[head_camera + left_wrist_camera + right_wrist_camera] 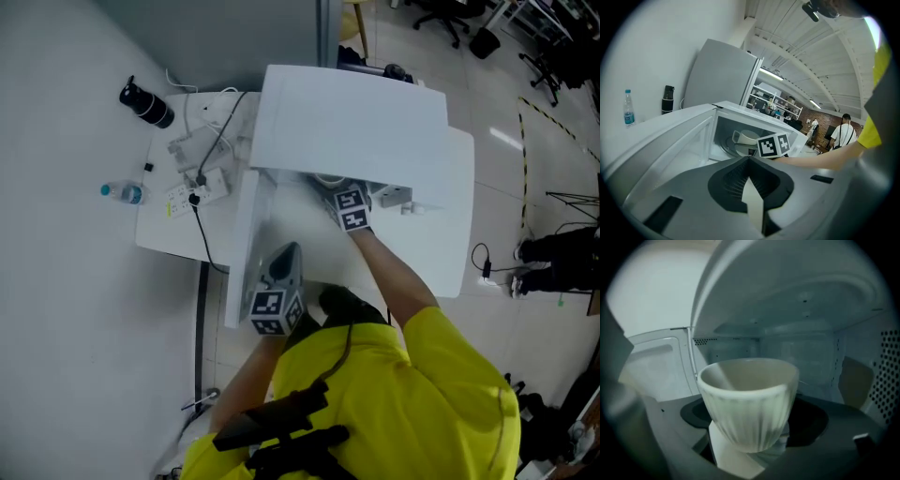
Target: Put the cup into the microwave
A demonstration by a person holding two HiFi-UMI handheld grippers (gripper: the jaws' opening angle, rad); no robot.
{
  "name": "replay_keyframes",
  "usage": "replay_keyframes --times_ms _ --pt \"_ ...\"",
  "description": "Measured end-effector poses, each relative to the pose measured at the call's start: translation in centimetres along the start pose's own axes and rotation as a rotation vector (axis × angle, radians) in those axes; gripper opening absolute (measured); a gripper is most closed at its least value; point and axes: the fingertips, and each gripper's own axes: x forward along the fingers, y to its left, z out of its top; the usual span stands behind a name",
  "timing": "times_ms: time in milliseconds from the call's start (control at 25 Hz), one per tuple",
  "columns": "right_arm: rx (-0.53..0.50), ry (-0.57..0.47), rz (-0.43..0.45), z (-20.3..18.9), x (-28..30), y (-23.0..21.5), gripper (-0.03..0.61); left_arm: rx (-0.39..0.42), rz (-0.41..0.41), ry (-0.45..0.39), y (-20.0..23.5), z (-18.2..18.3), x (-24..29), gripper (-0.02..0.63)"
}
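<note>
The white microwave (356,122) stands on the table with its door (242,239) swung open to the left. My right gripper (335,186) reaches into the cavity and is shut on the pale ribbed cup (750,399), holding it upright just above the oven floor. From the left gripper view, the cup (748,138) shows inside the cavity with its handle to the left, behind the right gripper's marker cube (774,145). My left gripper (287,255) hovers by the open door, nearer me. Its jaws are together with nothing between them.
A black flask (145,103), a small water bottle (124,193) and a power strip with cables (197,186) lie on the white table (164,234) left of the microwave. A person (843,132) stands far off in the room behind.
</note>
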Motion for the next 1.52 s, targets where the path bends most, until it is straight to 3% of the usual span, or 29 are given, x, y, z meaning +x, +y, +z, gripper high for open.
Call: replay_keyframes --times_ms 400,480,520,600,680,840,920,1000,1080,1240,1320,1480,1520 --pt "-0.003 -0.003 -0.062 -1.0 2.3 -1.8 0.469 0.007 0.004 0.018 1.7 1.1 2.1 -0.005" --pt "0.006 -0.023 -0.060 -0.8 2.0 -1.8 0.489 0.008 0.003 0.019 1.7 1.3 2.6 -0.006" --pt "0.016 -0.027 -0.057 -0.8 1.7 -1.6 0.535 0.010 0.002 0.020 1.7 1.4 2.7 -0.005" --pt "0.049 -0.017 -0.051 -1.2 0.4 -1.3 0.541 0.015 -0.002 0.019 1.5 1.7 3.0 -0.005" --pt "0.119 0.001 -0.020 -2.1 -2.1 -0.5 0.541 0.025 -0.003 0.013 1.2 2.2 3.4 -0.006" --pt "0.255 0.024 0.123 -3.3 -11.7 3.4 0.539 0.031 -0.018 0.008 0.4 2.2 2.7 -0.005" --pt "0.237 -0.015 0.178 -1.3 -17.3 5.0 0.492 0.038 -0.034 0.002 -0.4 2.5 2.0 -0.005" --pt "0.208 -0.054 0.219 1.8 -22.0 6.2 0.485 0.053 -0.055 -0.009 -1.5 3.2 1.1 -0.005" --pt "0.201 -0.105 0.239 4.8 -25.5 6.7 0.406 0.067 -0.078 -0.027 -2.6 4.3 -0.3 -0.005" --pt "0.199 -0.199 0.225 10.1 -30.7 7.3 0.293 0.087 -0.126 -0.103 -5.2 7.8 -3.5 -0.006" --pt "0.204 -0.239 0.208 12.1 -32.8 7.2 0.285 0.104 -0.146 -0.146 -6.2 9.5 -5.1 -0.005" --pt "0.182 -0.316 0.135 15.1 -36.4 6.3 0.087 0.123 -0.181 -0.202 -7.7 12.1 -7.1 -0.005" --pt "0.186 -0.329 0.117 15.3 -37.1 5.9 0.002 0.125 -0.188 -0.209 -8.0 12.5 -7.4 -0.005"
